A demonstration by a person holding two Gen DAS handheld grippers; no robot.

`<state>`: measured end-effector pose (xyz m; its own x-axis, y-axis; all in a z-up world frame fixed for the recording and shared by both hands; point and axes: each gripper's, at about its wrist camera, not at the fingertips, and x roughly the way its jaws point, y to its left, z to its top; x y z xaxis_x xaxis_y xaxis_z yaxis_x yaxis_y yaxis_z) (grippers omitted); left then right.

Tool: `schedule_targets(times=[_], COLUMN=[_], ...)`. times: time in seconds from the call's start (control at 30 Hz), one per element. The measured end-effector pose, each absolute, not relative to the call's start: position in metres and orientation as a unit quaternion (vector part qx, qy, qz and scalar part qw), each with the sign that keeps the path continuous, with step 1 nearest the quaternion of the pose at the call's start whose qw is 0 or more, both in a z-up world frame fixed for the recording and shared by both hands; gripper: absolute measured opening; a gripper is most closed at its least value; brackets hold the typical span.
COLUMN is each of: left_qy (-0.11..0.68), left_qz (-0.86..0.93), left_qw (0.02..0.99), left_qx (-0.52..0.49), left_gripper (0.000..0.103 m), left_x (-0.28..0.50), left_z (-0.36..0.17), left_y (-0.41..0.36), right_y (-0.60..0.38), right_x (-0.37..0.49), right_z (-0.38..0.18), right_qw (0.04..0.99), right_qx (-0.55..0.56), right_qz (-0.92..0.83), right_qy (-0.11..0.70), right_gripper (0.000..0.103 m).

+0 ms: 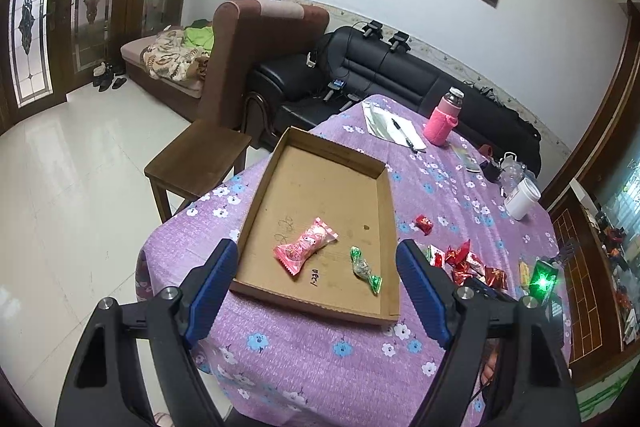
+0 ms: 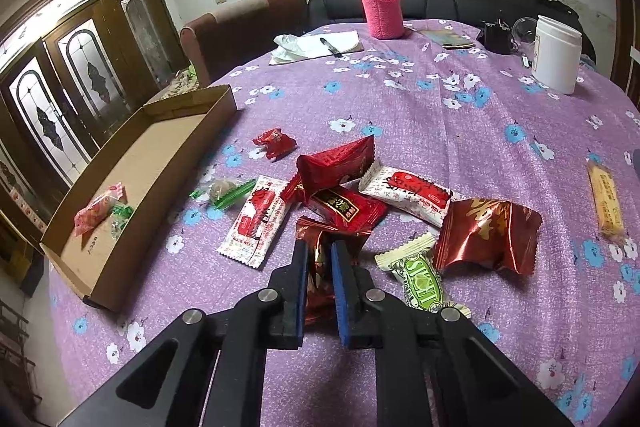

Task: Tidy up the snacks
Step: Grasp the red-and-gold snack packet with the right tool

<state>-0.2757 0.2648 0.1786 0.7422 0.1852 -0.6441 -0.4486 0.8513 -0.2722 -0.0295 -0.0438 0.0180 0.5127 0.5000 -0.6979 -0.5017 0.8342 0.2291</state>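
Observation:
A shallow cardboard tray (image 1: 332, 147) lies on the purple flowered tablecloth (image 1: 304, 355). On its floor are a pink wrapped candy (image 1: 306, 245) and a green twist-wrapped candy (image 1: 366, 269). My left gripper (image 1: 318, 255) hovers open over the tray's near end, nothing between its blue pads. In the right wrist view the tray (image 2: 160, 195) is at the left. Right of it is a loose pile of snacks: red packets (image 2: 336, 163), white-and-red packets (image 2: 256, 223), a green-and-white one (image 2: 420, 279). My right gripper (image 2: 320, 247) is shut on a dark red foil packet (image 2: 318, 279) at the pile's near edge.
A small red candy (image 2: 274, 141), a green twist candy (image 2: 222, 191) and a yellow bar (image 2: 606, 201) lie apart from the pile. At the table's far side stand a pink-sleeved bottle (image 2: 382, 7), a white jar (image 2: 556, 55) and paper with a pen (image 2: 320, 45). A wooden chair (image 1: 200, 155) stands beside the table.

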Motion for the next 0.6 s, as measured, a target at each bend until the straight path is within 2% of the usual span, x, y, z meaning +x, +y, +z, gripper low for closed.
schedule_targets(times=[0.33,0.6], left_qy=[0.317,0.315], left_qz=[0.184,0.181], left_qw=[0.905,0.908], left_qx=[-0.215,-0.209], left_gripper=[0.081,0.081], left_x=[-0.271,-0.272], left_z=[0.173,0.175], left_y=[0.267,0.263], right_y=[-0.052,-0.057], right_x=[-0.03,-0.033], right_z=[0.026,0.036], right_qw=[0.867,0.869], right_qx=[0.027,0.037], right_qz=[0.301,0.305], right_qy=[0.397,0.388], right_gripper=[0.005,0.005])
